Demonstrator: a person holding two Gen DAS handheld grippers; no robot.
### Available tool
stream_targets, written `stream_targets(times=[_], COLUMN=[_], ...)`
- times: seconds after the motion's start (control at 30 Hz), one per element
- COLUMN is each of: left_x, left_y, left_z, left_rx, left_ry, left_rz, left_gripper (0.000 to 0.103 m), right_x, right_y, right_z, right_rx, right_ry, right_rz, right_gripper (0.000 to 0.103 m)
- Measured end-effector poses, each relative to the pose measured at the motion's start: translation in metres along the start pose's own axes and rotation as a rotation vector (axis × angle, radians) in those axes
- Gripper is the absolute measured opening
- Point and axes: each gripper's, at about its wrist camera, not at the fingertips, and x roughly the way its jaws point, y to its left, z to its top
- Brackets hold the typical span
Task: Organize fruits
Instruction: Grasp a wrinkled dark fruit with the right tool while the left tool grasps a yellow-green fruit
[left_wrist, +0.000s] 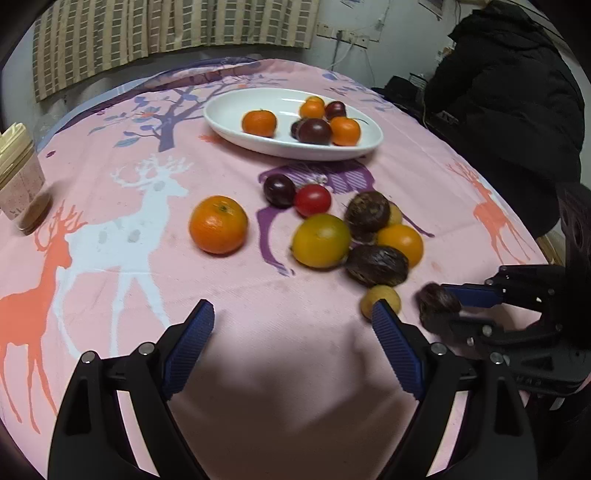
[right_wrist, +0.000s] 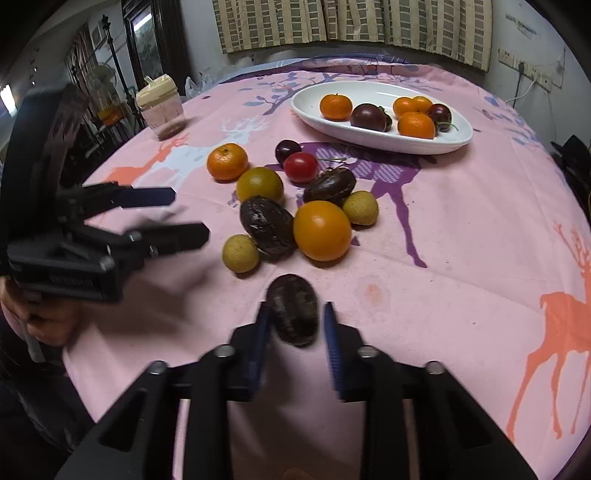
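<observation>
A white oval plate at the far side holds several small oranges and dark plums. Loose fruit lies mid-table: an orange, a red tomato, dark passion fruits, yellow and orange citrus. My right gripper is shut on a dark wrinkled passion fruit, just above the cloth. My left gripper is open and empty near the front edge.
A pink deer-print cloth covers the round table. A lidded jar stands at the left. A dark-clothed figure sits at the far right. Small yellow fruits lie beside the pile.
</observation>
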Motion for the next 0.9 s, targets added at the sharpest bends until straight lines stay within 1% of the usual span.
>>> stream_targets(times=[0.07, 0.13, 0.2, 0.27, 0.3, 0.37, 0.4, 0.43, 0.47, 0.5, 0.57, 0.63, 0.67, 0.77, 0.9], left_x=[0.001, 0.001, 0.004, 0.008, 0.010, 0.014, 0.017, 0.019, 0.021, 0.023, 0.025, 0.025, 0.025, 0.021, 0.011], left_y=[-0.007, -0.015, -0.023, -0.031, -0.034, -0.040, -0.043, -0.046, -0.048, -0.050, -0.053, -0.055, -0.056, -0.057, -0.057], left_z=[-0.002, -0.002, -0.002, -0.002, -0.002, 0.000, 0.001, 0.002, 0.004, 0.004, 0.006, 0.005, 0.005, 0.003, 0.000], left_rx=[0.019, 0.041, 0.064, 0.088, 0.096, 0.110, 0.115, 0.119, 0.123, 0.126, 0.140, 0.150, 0.151, 0.164, 0.167], left_ry=[0.009, 0.013, 0.022, 0.033, 0.039, 0.052, 0.057, 0.063, 0.066, 0.067, 0.066, 0.065, 0.066, 0.065, 0.054], left_rz=[-0.013, -0.036, -0.052, -0.057, -0.063, -0.075, -0.080, -0.085, -0.084, -0.082, -0.058, -0.040, -0.054, -0.046, -0.055], left_gripper=[0.085, 0.079, 0.076, 0.070, 0.065, 0.060, 0.053, 0.050, 0.050, 0.047, 0.039, 0.028, 0.025, 0.025, 0.025], right_x=[-0.001, -0.003, -0.008, -0.014, -0.016, -0.021, -0.022, -0.024, -0.026, -0.027, -0.029, -0.030, -0.030, -0.030, -0.033], right_y=[0.002, 0.005, 0.005, 0.003, 0.001, -0.003, -0.004, -0.005, -0.006, -0.007, -0.008, -0.008, -0.008, -0.008, -0.007], right_z=[-0.001, -0.002, -0.004, -0.005, -0.006, -0.007, -0.007, -0.008, -0.008, -0.008, -0.008, -0.008, -0.008, -0.006, -0.003], right_rx=[-0.005, -0.015, -0.020, -0.012, -0.008, 0.001, 0.004, 0.007, 0.010, 0.012, 0.015, 0.015, 0.015, 0.014, 0.005], right_ry=[0.001, -0.001, -0.009, -0.020, -0.023, -0.032, -0.035, -0.037, -0.040, -0.044, -0.049, -0.050, -0.050, -0.054, -0.059], right_rz=[-0.006, 0.000, -0.003, -0.009, -0.012, -0.018, -0.020, -0.022, -0.023, -0.024, -0.024, -0.026, -0.027, -0.028, -0.031], right_gripper=[0.026, 0.026, 0.026, 0.026, 0.026, 0.026, 0.026, 0.026, 0.026, 0.026, 0.026, 0.026, 0.026, 0.026, 0.026])
